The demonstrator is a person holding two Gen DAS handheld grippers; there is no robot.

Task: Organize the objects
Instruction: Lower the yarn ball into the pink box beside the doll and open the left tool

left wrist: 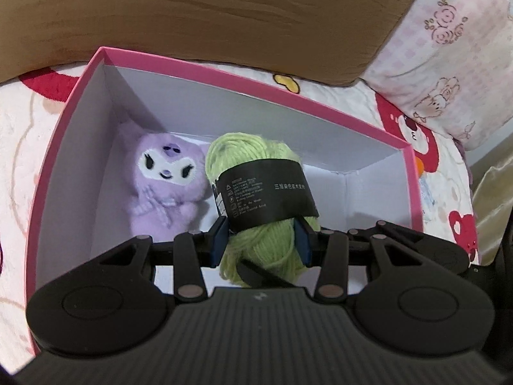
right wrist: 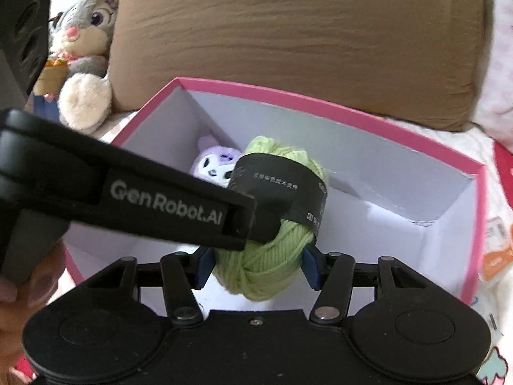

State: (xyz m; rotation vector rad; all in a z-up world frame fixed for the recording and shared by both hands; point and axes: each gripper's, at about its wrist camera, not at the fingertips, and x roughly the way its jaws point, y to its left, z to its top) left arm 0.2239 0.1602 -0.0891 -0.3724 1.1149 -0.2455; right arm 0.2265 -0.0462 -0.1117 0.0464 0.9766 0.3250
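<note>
A skein of light green yarn (left wrist: 256, 211) with a black paper band (left wrist: 267, 189) around its middle was held above the open pink cardboard box (left wrist: 64, 147), whose inside walls were white. The left gripper (left wrist: 260, 243) had its blue pads (left wrist: 218, 240) pressed against the lower part of the skein from both sides, just below the band, so it was clamped on the yarn. In the right wrist view the right gripper (right wrist: 258, 269) also had the same skein (right wrist: 269, 256) between its blue pads (right wrist: 311, 266); the near end of the yarn filled the gap, with both pads touching it, so the right gripper was gripping the skein as well. The left gripper (right wrist: 256, 224) reached in from the left in that view, its black finger marked with white lettering crossing over the near left part of the box (right wrist: 474, 224) and ending at the band (right wrist: 282, 189).

Inside the box, at its far left corner, lay a small purple plush toy (left wrist: 163, 179) with a white face, just left of the hanging skein. The box sat on a white bedspread (left wrist: 19, 128) with red cartoon prints. Beyond its far side lay a brown cushion (right wrist: 288, 48), and to the far left of it sat a grey plush rabbit (right wrist: 86, 32). A pale pink patterned pillow (left wrist: 442, 48) lay at the far right. Part of a hand (right wrist: 19, 292) showed at the near left edge.
</note>
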